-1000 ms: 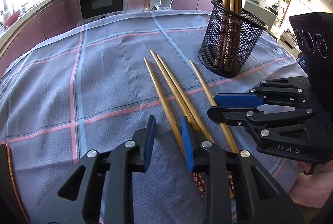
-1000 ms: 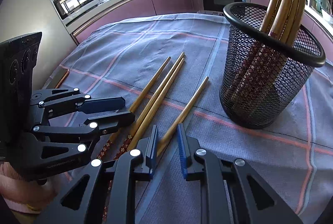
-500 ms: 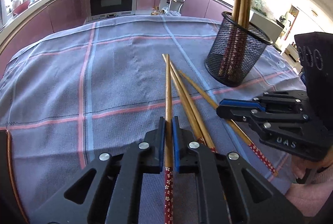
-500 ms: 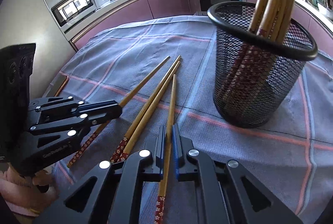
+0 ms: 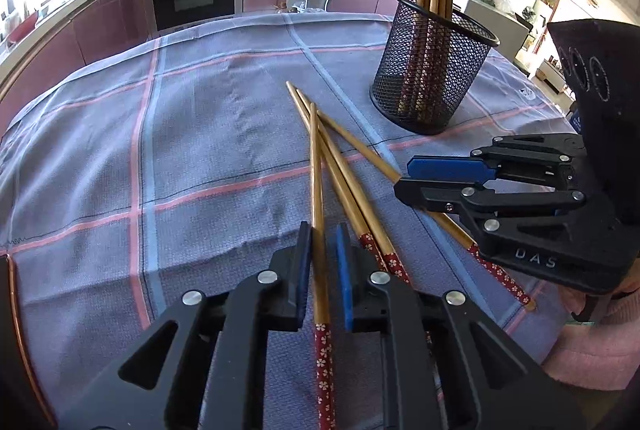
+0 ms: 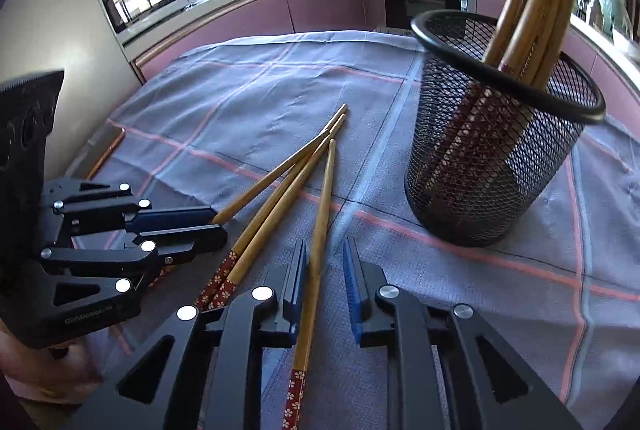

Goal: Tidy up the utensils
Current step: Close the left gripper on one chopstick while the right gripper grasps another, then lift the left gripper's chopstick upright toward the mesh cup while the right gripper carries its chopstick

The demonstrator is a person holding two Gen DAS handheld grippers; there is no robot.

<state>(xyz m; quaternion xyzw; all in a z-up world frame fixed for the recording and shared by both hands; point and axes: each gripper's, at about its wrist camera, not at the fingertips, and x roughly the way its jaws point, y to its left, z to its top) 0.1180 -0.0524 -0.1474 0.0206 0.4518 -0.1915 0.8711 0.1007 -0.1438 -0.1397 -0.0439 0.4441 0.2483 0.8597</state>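
Four chopsticks (image 5: 344,174) lie outside the cup (image 5: 432,70); several stand inside; both grippers, left (image 5: 322,270) and right (image 6: 324,278), part-open, each straddling one ungripped.

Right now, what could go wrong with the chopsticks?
1. The left gripper and right gripper each have a chopstick between the fingers, but gaps show beside the pads. Lifting before closing could leave them behind or let them slip.
2. The left chopstick crosses a pair near its tip, so it might drag them along.
3. The cup already holds leaning chopsticks; a new one could knock against them.
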